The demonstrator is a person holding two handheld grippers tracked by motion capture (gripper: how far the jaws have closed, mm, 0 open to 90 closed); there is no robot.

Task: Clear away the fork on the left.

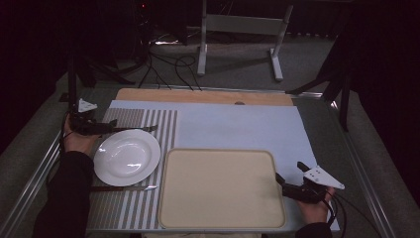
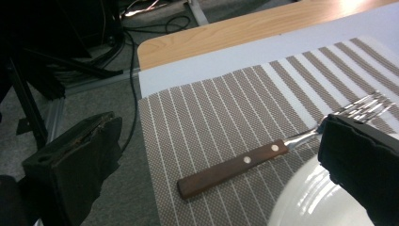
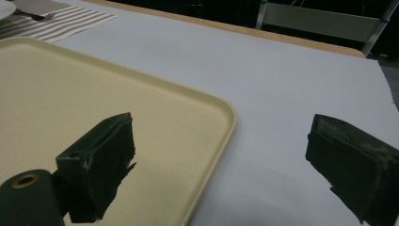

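While the left gripper (image 1: 106, 126) hovers at the far left edge of the striped mat (image 1: 163, 124), its fingers (image 2: 75, 165) stand spread and empty, one off the mat's edge and one over the plate (image 1: 127, 156), with the fork (image 2: 235, 165) lying between them. The fork rests flat on the mat just beyond the plate, wooden handle toward the gripper, so it looks lined up for a grasp at the handle. A knife (image 1: 124, 188) lies on the near side of the plate. The plate's rim sits close to the fork and may crowd the lower finger. The right gripper (image 1: 286, 184) waits at the tray's (image 1: 223, 191) right edge on the bench (image 1: 237, 124), fingers (image 3: 101, 162) released, straddling the tray's rim with nothing held.
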